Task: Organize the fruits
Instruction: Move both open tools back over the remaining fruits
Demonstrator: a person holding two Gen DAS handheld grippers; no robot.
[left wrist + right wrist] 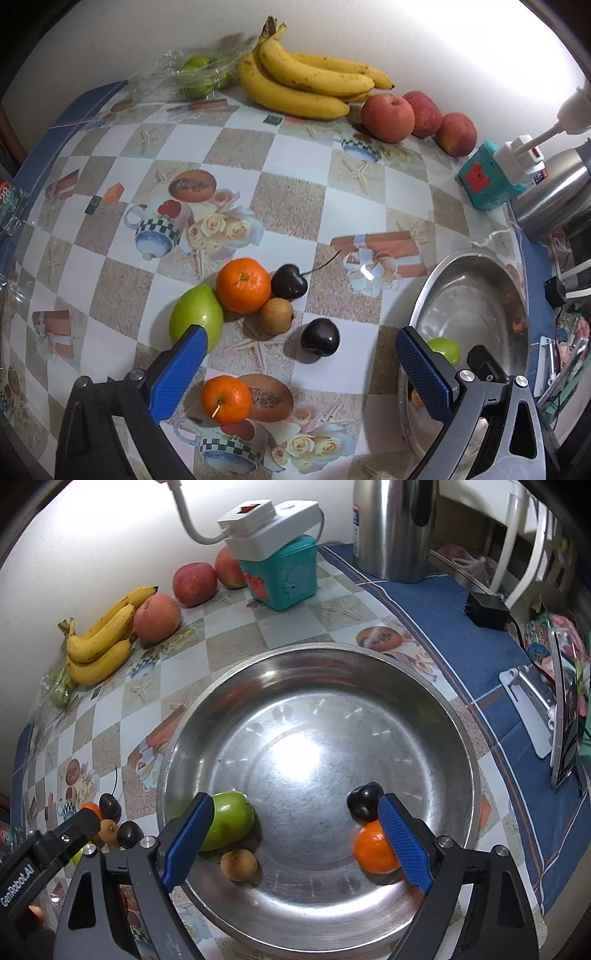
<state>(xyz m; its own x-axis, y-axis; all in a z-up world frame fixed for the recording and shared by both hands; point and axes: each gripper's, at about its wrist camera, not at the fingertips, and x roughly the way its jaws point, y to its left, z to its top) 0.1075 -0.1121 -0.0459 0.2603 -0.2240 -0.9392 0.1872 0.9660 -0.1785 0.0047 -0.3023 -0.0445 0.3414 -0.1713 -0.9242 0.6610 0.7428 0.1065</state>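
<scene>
My left gripper (pixel 295 354) is open and empty above the table. Below it lie a green fruit (pixel 196 319), an orange (pixel 243 285), a stemmed dark cherry (pixel 289 282), a small brown fruit (pixel 276 316), a dark plum (pixel 320 337) and a second orange (pixel 226 398). My right gripper (pixel 295 834) is open and empty over the steel bowl (pixel 436 716). In the bowl lie a green fruit (pixel 232 818), a small brown fruit (pixel 239 864), a dark plum (pixel 364 801) and an orange (pixel 375 847). The bowl also shows in the left wrist view (pixel 476 291).
Bananas (pixel 306 81), three red apples (pixel 388 112) and a clear bag of green fruits (pixel 199 74) lie along the back wall. A teal box (pixel 284 576) carries a white power strip (pixel 266 528). A steel kettle (pixel 391 528) stands at the back right.
</scene>
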